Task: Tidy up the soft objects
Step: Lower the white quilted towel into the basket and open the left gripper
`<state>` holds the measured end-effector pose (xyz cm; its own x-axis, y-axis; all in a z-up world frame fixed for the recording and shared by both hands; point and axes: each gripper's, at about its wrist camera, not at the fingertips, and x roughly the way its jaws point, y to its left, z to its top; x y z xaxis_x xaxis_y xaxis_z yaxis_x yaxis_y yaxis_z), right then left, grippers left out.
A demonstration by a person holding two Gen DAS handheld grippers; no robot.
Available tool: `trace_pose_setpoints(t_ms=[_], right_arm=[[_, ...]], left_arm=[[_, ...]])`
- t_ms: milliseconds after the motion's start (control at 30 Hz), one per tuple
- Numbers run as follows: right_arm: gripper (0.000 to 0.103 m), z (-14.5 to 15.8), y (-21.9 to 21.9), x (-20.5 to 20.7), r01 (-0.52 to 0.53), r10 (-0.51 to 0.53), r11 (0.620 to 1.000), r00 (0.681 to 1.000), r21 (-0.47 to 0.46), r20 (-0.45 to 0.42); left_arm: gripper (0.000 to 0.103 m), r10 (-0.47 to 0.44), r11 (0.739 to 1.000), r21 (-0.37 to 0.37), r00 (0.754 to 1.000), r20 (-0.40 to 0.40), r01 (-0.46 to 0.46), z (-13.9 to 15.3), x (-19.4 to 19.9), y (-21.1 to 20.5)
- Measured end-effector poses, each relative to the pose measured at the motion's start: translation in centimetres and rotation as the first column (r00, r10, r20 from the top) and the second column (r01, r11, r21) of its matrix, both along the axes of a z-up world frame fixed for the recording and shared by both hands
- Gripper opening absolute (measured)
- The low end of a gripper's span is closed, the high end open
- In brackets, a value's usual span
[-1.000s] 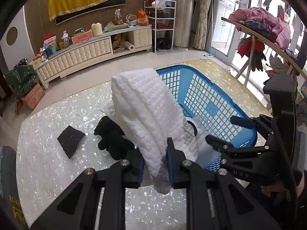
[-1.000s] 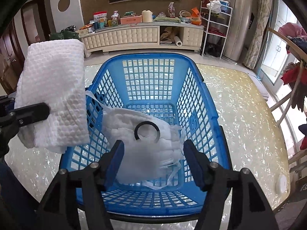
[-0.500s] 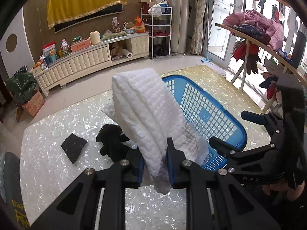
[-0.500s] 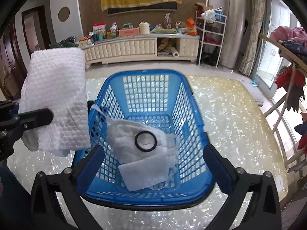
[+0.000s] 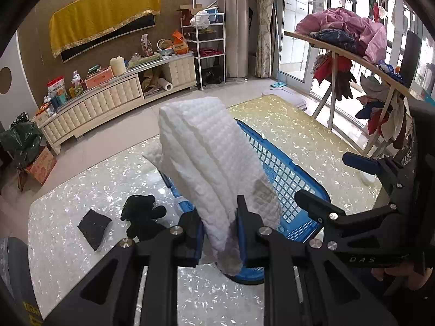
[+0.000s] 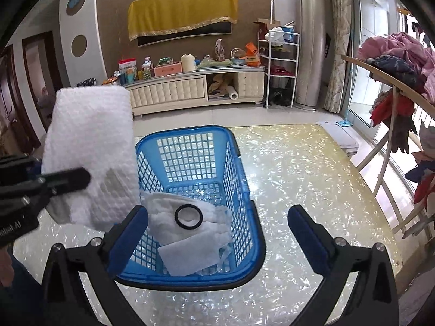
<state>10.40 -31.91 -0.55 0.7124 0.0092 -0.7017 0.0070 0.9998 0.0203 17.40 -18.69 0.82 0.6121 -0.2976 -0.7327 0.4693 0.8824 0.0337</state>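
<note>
My left gripper (image 5: 218, 228) is shut on a folded white waffle towel (image 5: 209, 157) and holds it upright above the table, just left of the blue basket (image 5: 288, 179). The towel also shows in the right wrist view (image 6: 92, 146), left of the basket (image 6: 244, 244). White cloths (image 6: 187, 233) with a black ring (image 6: 188, 216) lie inside the basket. My right gripper (image 6: 217, 239) is open and empty over the basket's near end. A black glove (image 5: 141, 214) and a black square cloth (image 5: 93, 225) lie on the table at the left.
The table (image 6: 299, 179) has a pearly patterned top. A clothes rack (image 5: 353, 54) piled with garments stands at the right. A low cabinet (image 6: 174, 89) with clutter lines the far wall.
Both grippers have risen and drawn back, so the basket looks smaller. My right gripper's jaws have opened wider. The towel stays in my left gripper.
</note>
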Motion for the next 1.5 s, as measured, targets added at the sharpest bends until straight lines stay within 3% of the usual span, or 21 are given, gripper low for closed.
trace_pose_setpoints(t_ms=[500, 767, 1033, 1333, 1500], right_arm=[[0.103, -1.6, -0.8, 0.6, 0.029, -0.03, 0.999, 0.999, -0.035, -0.026], [0.103, -2.7, -1.0, 1.5, 0.018, -0.021, 0.998, 0.999, -0.066, -0.044], [0.103, -3.2, -2.4, 1.9, 0.038, -0.04, 0.999, 0.998, -0.035, -0.048], [0.103, -4.1, -2.7, 2.5, 0.044, -0.044, 0.999, 0.996, -0.011, -0.074], [0.103, -4.6, -2.7, 2.6, 0.046, -0.045, 0.999, 0.995, 0.002, -0.086]], left_arm=[[0.019, -0.013, 0.999, 0.049, 0.998, -0.069, 0.016, -3.4, 4.0, -2.9], [0.019, -0.075, 0.995, 0.054, 0.993, -0.094, 0.081, -5.3, 6.4, -4.0], [0.019, -0.122, 0.985, 0.102, 0.984, -0.133, 0.136, -7.1, 8.4, -5.7], [0.02, -0.102, 0.982, 0.138, 0.978, -0.182, 0.128, -9.1, 9.8, -5.9], [0.032, -0.116, 0.978, 0.15, 0.976, -0.185, 0.145, -9.0, 9.8, -6.1]])
